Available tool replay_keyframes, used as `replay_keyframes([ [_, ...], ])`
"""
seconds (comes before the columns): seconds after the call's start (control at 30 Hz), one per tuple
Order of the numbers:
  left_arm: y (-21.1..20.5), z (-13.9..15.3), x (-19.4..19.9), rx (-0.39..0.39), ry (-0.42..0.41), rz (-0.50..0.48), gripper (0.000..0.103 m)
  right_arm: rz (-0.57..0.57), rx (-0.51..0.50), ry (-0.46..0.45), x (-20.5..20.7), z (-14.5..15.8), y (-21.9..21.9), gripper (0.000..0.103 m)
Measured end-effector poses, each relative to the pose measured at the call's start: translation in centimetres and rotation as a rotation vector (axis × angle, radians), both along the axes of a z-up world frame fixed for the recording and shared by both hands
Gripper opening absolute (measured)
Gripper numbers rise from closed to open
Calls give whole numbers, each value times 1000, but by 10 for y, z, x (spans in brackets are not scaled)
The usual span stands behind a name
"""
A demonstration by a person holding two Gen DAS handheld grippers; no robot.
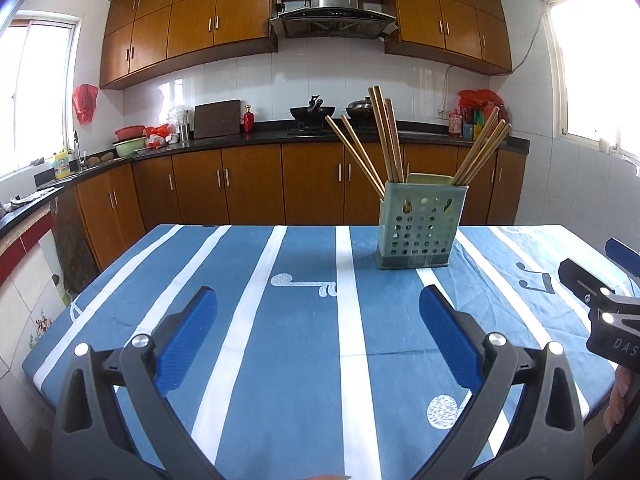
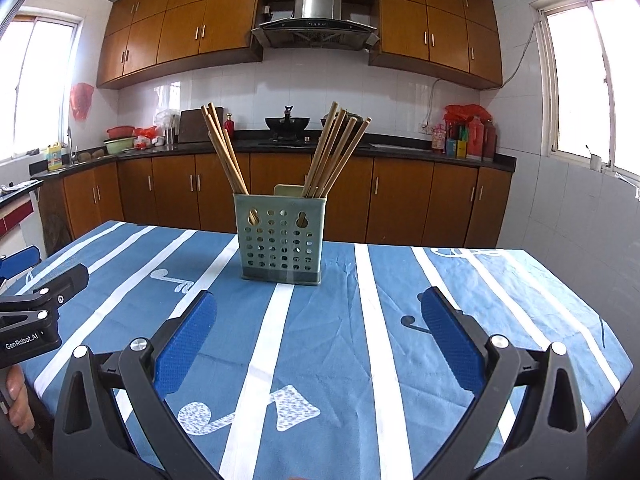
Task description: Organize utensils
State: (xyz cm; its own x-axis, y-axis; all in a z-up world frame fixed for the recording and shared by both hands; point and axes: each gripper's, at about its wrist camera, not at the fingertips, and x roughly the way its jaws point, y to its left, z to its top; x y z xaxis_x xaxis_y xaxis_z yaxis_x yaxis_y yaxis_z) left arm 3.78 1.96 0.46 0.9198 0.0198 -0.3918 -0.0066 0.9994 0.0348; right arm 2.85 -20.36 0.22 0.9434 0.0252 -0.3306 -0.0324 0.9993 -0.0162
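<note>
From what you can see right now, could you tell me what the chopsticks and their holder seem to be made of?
The chopsticks look like bamboo or light wood: a matte tan, square-edged, unpainted. The utensil holder looks like moulded plastic: pale green with a slight sheen, punched with round drain holes, on a darker base.

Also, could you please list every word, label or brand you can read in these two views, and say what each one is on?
"GenRobot.AI": on the black body of the left hand-held gripper, seen from the right wrist view.
"DAS", cut off by the frame edge: on the black body of the right hand-held gripper, seen from the left wrist view.
Labels on the counter bottles: too small and blurred to read.
</note>
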Motion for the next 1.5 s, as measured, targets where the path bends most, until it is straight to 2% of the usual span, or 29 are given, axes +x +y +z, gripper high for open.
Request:
replay_keyframes([
  [0.63,-3,-6,-1,-6,16,-4,99,-12,33,35,-2,-8,-7,101],
  [1.5,-6,-9,0,-8,22,-7,99,-15,42,37,-1,-9,-11,101],
])
